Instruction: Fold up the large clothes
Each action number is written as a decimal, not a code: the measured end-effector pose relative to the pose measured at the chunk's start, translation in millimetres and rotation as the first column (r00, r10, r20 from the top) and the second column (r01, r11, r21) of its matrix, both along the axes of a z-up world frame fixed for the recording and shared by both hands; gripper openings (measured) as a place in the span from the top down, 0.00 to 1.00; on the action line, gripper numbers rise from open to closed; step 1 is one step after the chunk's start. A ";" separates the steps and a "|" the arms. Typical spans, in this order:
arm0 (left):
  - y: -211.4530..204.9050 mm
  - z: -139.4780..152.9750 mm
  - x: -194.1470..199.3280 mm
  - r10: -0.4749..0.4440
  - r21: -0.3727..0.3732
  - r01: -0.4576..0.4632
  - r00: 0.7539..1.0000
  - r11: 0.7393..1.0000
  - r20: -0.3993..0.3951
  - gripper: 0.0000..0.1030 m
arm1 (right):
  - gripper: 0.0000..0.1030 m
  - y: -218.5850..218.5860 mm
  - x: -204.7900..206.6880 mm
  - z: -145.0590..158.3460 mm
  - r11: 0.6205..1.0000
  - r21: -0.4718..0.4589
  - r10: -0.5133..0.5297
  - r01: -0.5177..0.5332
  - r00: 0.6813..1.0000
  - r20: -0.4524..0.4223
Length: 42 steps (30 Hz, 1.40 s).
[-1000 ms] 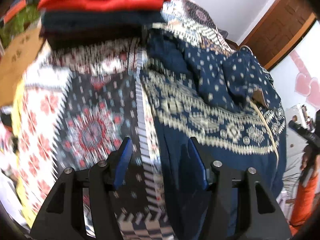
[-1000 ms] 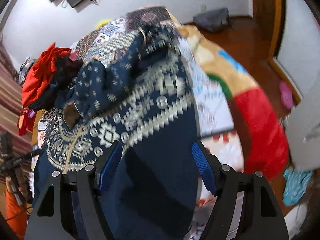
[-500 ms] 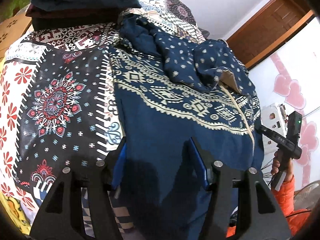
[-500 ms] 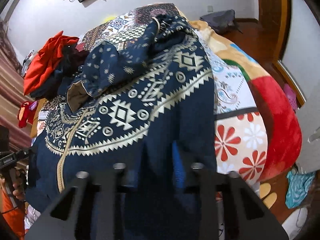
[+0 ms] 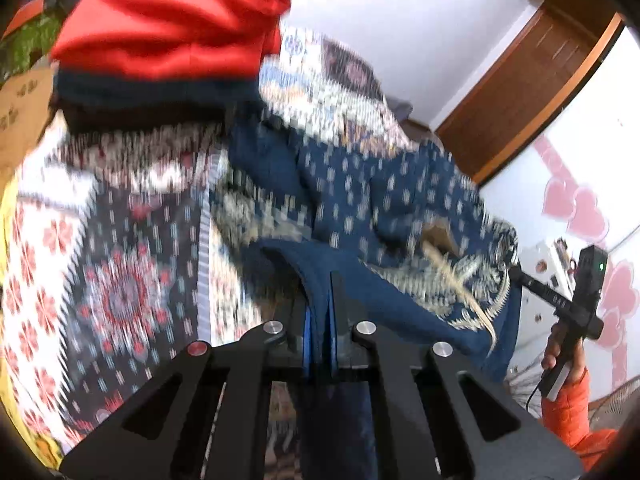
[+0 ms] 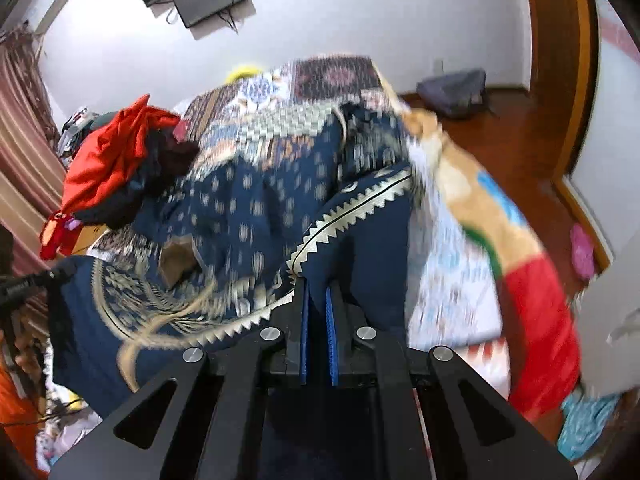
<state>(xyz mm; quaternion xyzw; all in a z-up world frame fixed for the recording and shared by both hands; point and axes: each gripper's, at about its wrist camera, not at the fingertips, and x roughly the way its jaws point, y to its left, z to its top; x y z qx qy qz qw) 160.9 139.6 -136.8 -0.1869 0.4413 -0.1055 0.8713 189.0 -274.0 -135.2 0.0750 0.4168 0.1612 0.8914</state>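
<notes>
Your left gripper [image 5: 322, 312] is clamped on a fold of the navy garment [image 5: 384, 208], its blue pads [image 5: 307, 336] pinching the plain dark hem so the cloth stands up in a ridge between them. Your right gripper [image 6: 318, 316] has the same garment [image 6: 248, 200] pinched too, right by the cream zigzag trim [image 6: 352, 212]; the cloth rises straight out of the closed jaws.

The garment lies across the bed w/ its patterned quilt [image 5: 120, 272]; the dotted part is bunched up toward the far side and the hem end is raised at both grippers. A cream drawstring [image 5: 460, 284] trails over the front.

At the far left of the bed there's a stack of folded clothes [image 5: 160, 64], red on top, dark layers under it. In the left view, a hand [image 5: 560, 356] in an orange sleeve holds a black device at the right edge. Both views are motion-blurred, esp. the quilt.
</notes>
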 end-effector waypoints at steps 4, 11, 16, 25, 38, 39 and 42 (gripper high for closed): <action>7.6 11.1 29.5 0.042 0.029 -0.043 0.998 0.999 0.046 0.95 | 0.93 6.0 25.5 -1.3 0.999 -0.031 -0.024 0.024 1.000 0.011; 10.9 -55.6 72.9 0.083 0.039 -0.078 0.984 0.996 -0.158 0.92 | 0.59 -1.6 32.5 -11.6 0.996 -0.071 -0.051 0.047 0.997 -0.053; 5.4 -63.4 62.5 0.043 0.039 -0.036 0.979 0.999 -0.201 0.77 | 0.44 -21.9 14.1 1.5 0.993 -0.099 -0.074 0.071 0.997 -0.029; 4.3 -58.9 18.8 -0.017 -0.009 0.016 0.977 1.000 -0.212 0.43 | 0.40 -39.5 -5.8 -50.9 0.990 0.112 -0.058 0.090 0.963 -0.262; -10.8 -56.2 -14.9 -0.068 -0.084 0.055 0.985 0.995 -0.161 0.88 | 0.93 -15.0 -24.0 -27.0 0.983 0.181 -0.012 0.034 0.992 -0.122; -10.5 -53.4 -13.4 -0.070 -0.084 0.057 0.985 0.995 -0.155 0.88 | 0.93 -14.0 -23.0 -18.0 0.982 0.185 -0.007 0.025 0.995 -0.098; -6.0 -29.5 -8.8 -0.061 -0.091 0.052 0.994 0.994 -0.090 0.88 | 0.93 -14.4 -14.0 4.9 0.976 0.216 0.017 -0.004 0.998 -0.059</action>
